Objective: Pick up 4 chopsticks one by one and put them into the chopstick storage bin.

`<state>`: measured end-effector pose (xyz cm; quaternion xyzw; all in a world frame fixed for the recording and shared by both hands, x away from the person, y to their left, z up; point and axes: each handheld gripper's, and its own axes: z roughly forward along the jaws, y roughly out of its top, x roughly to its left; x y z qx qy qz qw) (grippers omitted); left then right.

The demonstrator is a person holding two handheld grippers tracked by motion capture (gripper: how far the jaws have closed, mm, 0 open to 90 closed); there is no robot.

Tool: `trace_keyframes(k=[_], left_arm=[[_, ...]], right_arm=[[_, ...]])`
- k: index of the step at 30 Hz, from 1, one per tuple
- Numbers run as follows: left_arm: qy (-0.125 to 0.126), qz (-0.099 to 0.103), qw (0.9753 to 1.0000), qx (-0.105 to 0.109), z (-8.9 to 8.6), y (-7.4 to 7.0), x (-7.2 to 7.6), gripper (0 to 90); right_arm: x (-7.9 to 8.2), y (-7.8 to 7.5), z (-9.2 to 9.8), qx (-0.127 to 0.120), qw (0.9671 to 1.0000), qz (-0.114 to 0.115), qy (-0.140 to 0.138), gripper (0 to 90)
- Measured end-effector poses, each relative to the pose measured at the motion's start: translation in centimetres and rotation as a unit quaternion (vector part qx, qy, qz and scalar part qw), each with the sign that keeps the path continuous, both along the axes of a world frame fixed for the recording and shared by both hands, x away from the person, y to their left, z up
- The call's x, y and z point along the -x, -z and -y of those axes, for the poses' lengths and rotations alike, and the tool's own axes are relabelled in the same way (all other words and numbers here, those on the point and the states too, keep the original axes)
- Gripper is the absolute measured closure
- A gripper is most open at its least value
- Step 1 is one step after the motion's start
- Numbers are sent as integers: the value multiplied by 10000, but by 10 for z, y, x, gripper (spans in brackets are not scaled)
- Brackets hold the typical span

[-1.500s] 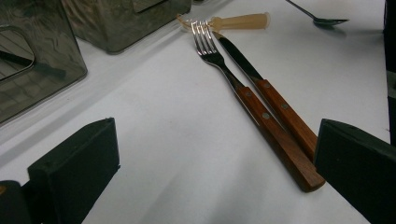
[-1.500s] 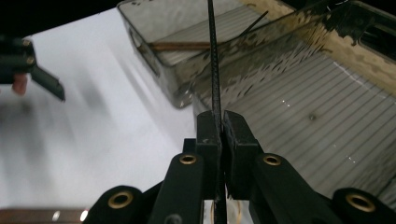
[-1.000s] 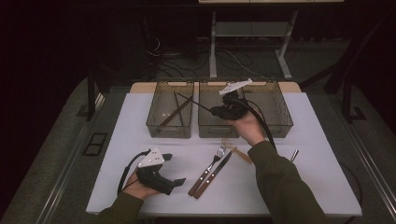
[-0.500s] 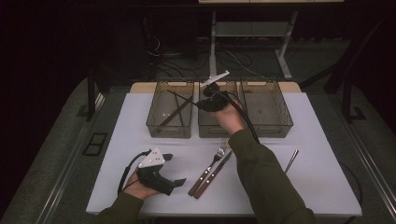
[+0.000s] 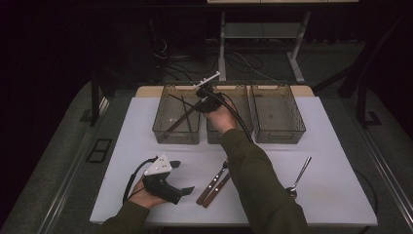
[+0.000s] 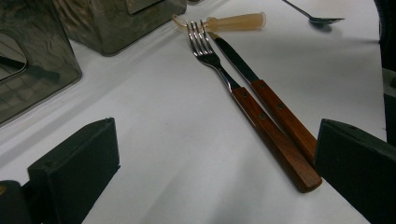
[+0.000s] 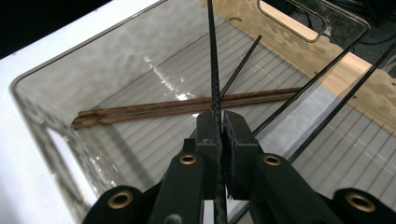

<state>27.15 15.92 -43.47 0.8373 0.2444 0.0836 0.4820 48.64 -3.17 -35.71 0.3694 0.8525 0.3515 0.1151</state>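
Above the leftmost smoked-plastic bin, a thin black carbon chopstick is pinched between the clenched jaws of the right gripper, held over a brown wooden pair lying on the ribbed floor. Near the table's front edge, the left gripper rests with jaws spread wide, nothing between them, just beside a wood-handled fork and matching knife.

Both grippers black: left gripper with blocky square jaws and a grey three-cornered top plate, black cable looping off the back. Right gripper: narrow jaws, brass-coloured pivot screws, black cable along the arm. Sleeves dark olive green.
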Motion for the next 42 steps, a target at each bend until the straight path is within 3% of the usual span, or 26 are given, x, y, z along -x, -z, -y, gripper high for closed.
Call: trace_keyframes(k=[14, 18, 24, 30, 42], left_arm=[[41, -25, 10000, 11, 1, 0, 0, 0], [52, -23, 10000, 16, 1, 0, 0, 0], [55, -28, 10000, 25, 0, 0, 0, 0], [76, 0, 10000, 3, 0, -1, 0, 0], [51, -7, 10000, 3, 0, 0, 0, 0]], right_arm=[[-7, 6, -30, 108, 9999, -9, 96, 854], [-8, 10, -32, 16, 10000, -64, 61, 776], [-9, 8, -28, -91, 9998, -153, 17, 662], [-4, 3, -23, -118, 9999, -7, -58, 550], [13, -4, 0, -321, 9993, 156, -122, 444]])
